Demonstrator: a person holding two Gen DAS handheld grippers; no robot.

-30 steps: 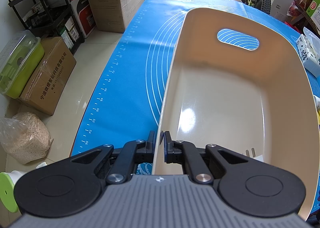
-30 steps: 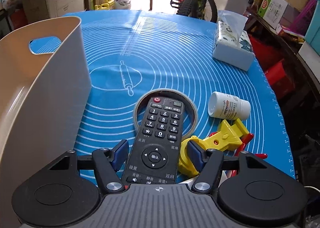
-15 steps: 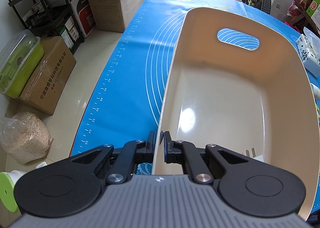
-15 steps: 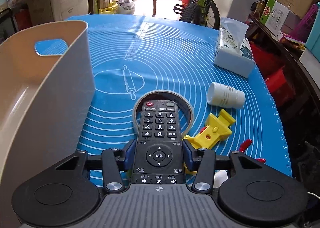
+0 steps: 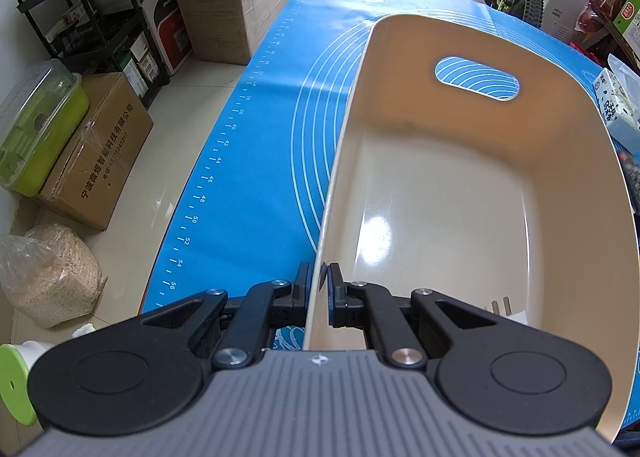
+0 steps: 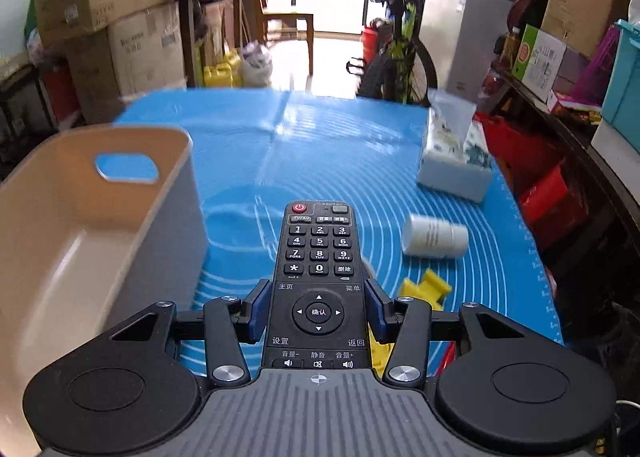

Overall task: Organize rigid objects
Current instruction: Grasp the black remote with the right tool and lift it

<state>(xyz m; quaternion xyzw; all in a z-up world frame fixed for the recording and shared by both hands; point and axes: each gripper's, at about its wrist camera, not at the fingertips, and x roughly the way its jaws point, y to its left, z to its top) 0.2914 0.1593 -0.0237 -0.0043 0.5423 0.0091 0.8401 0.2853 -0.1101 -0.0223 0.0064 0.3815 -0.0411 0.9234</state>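
beige bin (image 5: pixel 460 185) holding nothing, rim gripped

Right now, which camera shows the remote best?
The right wrist view: the remote fills the centre, buttons readable, clamped in the right gripper. The left wrist view shows only a dark sliver, perhaps it, past the bin.

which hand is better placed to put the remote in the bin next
Right: its gripper grips the remote lifted beside the bin. The left gripper is clamped on the bin's rim.
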